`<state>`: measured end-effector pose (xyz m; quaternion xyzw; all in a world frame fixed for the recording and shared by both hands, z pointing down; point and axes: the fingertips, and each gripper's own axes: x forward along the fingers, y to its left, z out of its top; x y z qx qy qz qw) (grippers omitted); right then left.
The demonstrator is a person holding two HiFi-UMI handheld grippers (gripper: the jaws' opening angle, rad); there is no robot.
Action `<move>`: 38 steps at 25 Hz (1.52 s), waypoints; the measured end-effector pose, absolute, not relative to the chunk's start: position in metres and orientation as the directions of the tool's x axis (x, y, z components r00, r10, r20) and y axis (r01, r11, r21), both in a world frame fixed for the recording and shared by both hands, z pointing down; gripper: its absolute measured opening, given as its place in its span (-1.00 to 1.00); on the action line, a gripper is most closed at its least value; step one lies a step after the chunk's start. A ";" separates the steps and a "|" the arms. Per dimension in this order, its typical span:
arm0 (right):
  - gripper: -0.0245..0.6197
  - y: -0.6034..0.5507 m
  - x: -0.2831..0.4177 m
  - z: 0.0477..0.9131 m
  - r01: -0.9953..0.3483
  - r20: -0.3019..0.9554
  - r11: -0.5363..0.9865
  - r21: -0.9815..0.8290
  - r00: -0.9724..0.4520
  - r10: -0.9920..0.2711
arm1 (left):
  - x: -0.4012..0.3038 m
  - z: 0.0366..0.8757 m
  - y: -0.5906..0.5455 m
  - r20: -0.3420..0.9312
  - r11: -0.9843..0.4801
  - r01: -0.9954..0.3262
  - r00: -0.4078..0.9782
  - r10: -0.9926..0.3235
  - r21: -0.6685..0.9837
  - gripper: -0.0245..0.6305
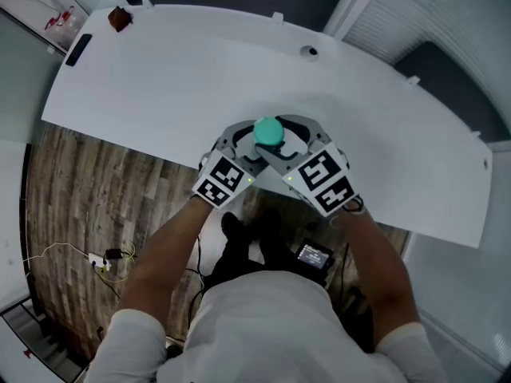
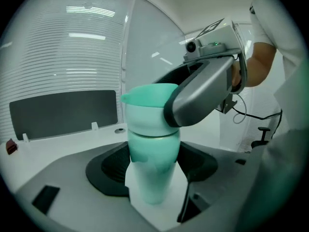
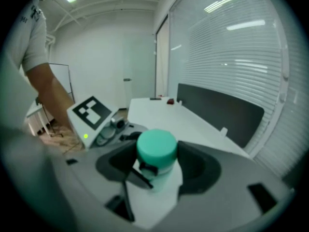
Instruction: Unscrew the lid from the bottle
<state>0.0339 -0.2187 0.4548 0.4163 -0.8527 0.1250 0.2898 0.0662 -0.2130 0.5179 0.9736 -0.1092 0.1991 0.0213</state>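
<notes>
A teal bottle (image 2: pixel 150 175) stands upright over the near edge of the white table (image 1: pixel 176 78), with its teal lid (image 1: pixel 268 132) on top. My left gripper (image 2: pixel 152 182) is shut on the bottle's body below the lid. My right gripper (image 3: pixel 157 161) is shut on the lid (image 3: pixel 156 148), its grey finger (image 2: pixel 200 93) wrapping the lid from the right in the left gripper view. In the head view the left gripper (image 1: pixel 252 147) and the right gripper (image 1: pixel 283 139) meet at the bottle, marker cubes toward me. The lid hides the bottle's lower part there.
A small red object (image 1: pixel 120 18) and a black bar (image 1: pixel 77 49) lie at the table's far left corner. A round grommet (image 1: pixel 309 52) sits near the far edge. Wooden floor (image 1: pixel 80 190) with cables (image 1: pixel 104 260) lies below the near edge.
</notes>
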 end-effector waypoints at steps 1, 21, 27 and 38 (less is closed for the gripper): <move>-0.05 -0.218 0.034 0.455 -0.767 0.603 0.641 0.024 -0.500 -0.621 | 0.066 0.518 -0.212 0.393 -0.980 -0.199 0.901 -0.184 -0.002 0.03; -0.05 -0.226 0.035 0.455 -0.898 0.591 0.441 0.012 -0.349 -0.727 | 0.061 0.518 -0.221 0.376 -0.925 -0.379 0.854 -0.360 -0.023 0.03; -0.05 -0.224 0.034 0.455 -0.828 0.599 0.560 0.024 -0.436 -0.672 | 0.062 0.518 -0.220 0.379 -0.945 -0.326 0.873 -0.309 -0.019 0.03; -0.05 -0.218 0.035 0.457 -0.745 0.613 0.667 -0.006 -0.530 -0.586 | 0.061 0.519 -0.213 0.390 -0.974 -0.228 0.895 -0.215 -0.013 0.03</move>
